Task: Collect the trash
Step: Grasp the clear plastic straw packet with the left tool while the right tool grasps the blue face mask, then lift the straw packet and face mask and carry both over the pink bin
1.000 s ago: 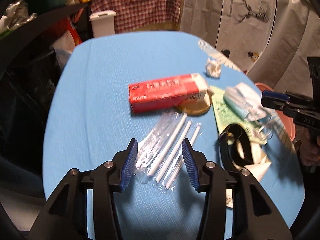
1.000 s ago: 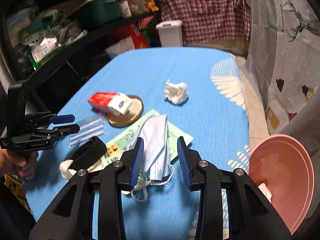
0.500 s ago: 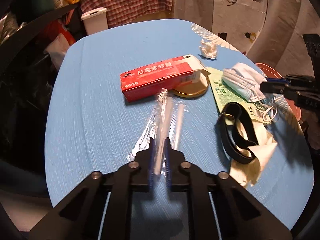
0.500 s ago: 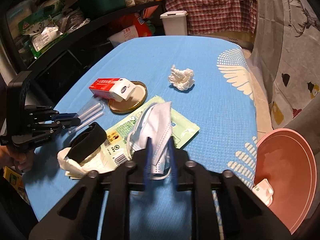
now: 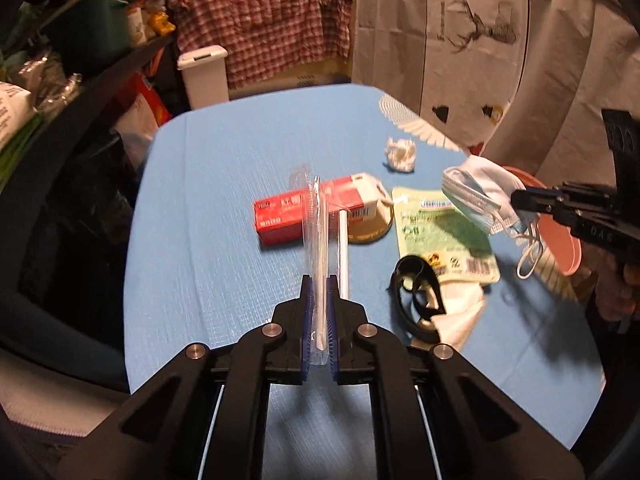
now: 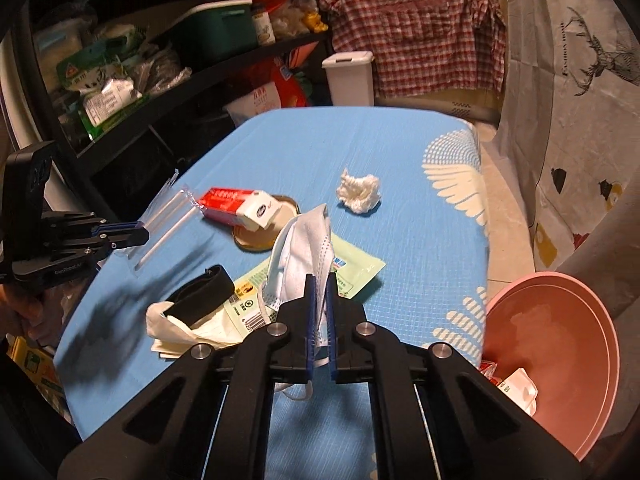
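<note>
Jaws both now clamped, open a second ago. Left gripper (image 5: 319, 312) pinching clear plastic sleeve of white straws (image 5: 318, 240), lifted off blue table (image 5: 224, 208). Right gripper (image 6: 319, 312) gripping pale blue face mask (image 6: 304, 252), probably clear of table. Pink basin (image 6: 560, 344) next.

A checked shirt (image 6: 416, 32) hangs behind the blue bench (image 6: 320, 148). A white bin (image 6: 350, 78) stands beside cluttered dark shelves (image 6: 132, 92); a deer-print curtain (image 6: 580, 80) hangs alongside.
</note>
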A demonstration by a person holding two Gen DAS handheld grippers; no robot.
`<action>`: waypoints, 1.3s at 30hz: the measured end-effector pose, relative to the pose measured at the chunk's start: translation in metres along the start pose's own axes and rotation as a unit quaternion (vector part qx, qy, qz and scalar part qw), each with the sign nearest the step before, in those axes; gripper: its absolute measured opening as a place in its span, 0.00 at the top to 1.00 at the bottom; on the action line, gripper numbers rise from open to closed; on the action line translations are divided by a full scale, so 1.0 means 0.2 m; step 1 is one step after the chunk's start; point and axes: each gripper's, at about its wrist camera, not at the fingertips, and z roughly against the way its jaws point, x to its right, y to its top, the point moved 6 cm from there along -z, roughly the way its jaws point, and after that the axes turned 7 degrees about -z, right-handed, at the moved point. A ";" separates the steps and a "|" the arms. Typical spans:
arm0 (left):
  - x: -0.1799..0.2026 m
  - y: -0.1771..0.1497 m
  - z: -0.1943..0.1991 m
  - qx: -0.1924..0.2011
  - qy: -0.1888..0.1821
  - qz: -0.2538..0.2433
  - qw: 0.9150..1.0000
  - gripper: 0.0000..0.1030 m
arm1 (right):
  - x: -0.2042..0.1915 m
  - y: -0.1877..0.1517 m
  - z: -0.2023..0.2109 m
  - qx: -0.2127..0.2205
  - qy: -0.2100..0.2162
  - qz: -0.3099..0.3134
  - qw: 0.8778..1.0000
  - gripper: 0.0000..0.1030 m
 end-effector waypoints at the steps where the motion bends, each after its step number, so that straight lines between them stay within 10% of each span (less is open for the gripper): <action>1: 0.00 0.01 0.01 0.004 0.002 0.004 1.000 0.93 | 0.00 0.00 0.01 0.004 0.000 0.000 1.000 0.95; 39: 0.52 0.30 0.18 0.114 0.008 0.061 0.992 0.93 | 0.24 0.12 0.43 0.127 -0.043 -0.046 0.990 0.95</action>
